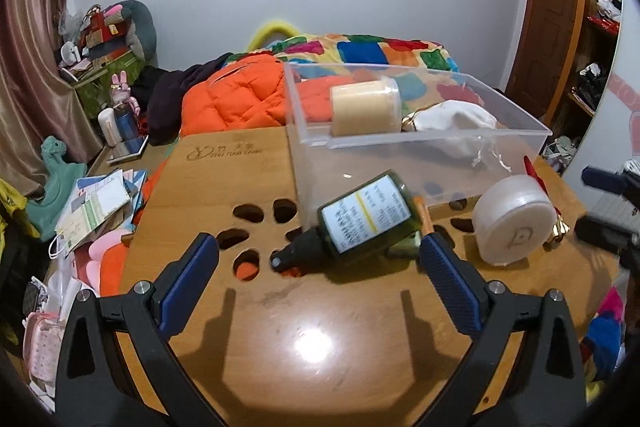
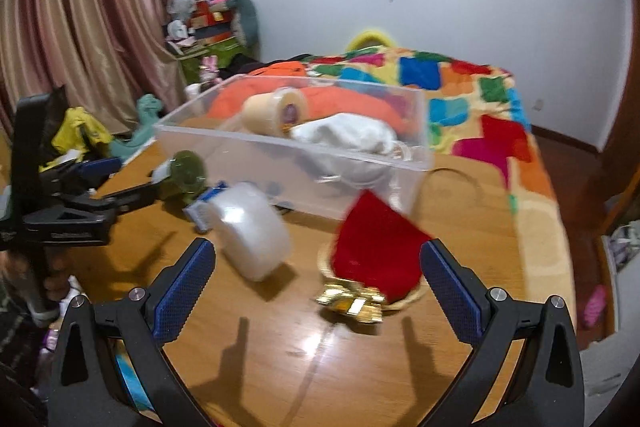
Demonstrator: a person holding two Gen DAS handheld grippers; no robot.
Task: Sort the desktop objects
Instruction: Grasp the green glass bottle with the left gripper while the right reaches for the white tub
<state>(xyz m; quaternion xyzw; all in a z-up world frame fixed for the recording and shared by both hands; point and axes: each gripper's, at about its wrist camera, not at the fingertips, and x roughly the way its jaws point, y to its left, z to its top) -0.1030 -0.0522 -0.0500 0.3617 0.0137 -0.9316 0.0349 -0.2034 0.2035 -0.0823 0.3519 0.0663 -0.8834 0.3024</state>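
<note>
Clearly the green bottle (image 1: 366,217) lies on the wooden table (image 1: 320,347), long axis slanting across the spread left gripper (image 1: 320,255), cap toward its left finger; the right gripper (image 2: 318,261), also spread, faces a red pouch (image 2: 378,251).

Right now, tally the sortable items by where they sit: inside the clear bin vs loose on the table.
In the clear bin: 2 (beige roll, white cloth pouch)
Loose on the table: 3 (green bottle, white round case, red pouch with gold trim)
Total: 5
</note>
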